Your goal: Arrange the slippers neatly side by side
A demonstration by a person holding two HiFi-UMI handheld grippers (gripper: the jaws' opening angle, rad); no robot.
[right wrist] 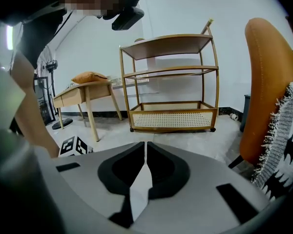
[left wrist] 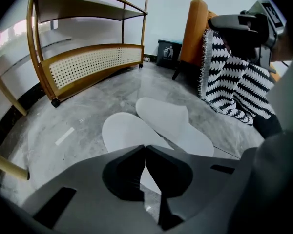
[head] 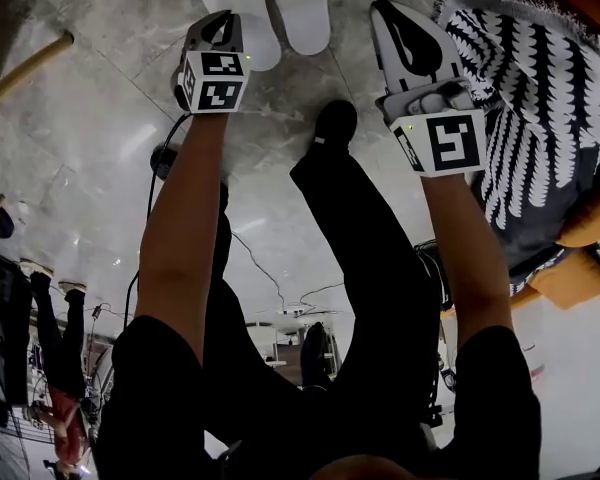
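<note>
Hovering clenched and empty, the left hand-held gripper (left wrist: 145,149) is hanging over the nearer slipper (left wrist: 123,130); right hand-held gripper (right wrist: 145,147) also clenched, empty. Farther slipper (left wrist: 168,118) probably needing nudging level along the floor (left wrist: 83,116).

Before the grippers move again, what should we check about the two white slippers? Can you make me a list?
1. Both slippers on the floor and in sight: ok. The left slipper and the right slipper both show.
2. Slippers next to each other: ok. Their sides touch.
3. Toes lined up evenly: cannot tell. The right slipper looks a bit further ahead, but that may only be the angle.
4. Left gripper free: ok. Its jaws are together with nothing between them.
5. Right gripper free: ok. Its jaws are together and empty.
6. Right gripper aimed at the slippers: not ok. It faces the shelf.
</note>
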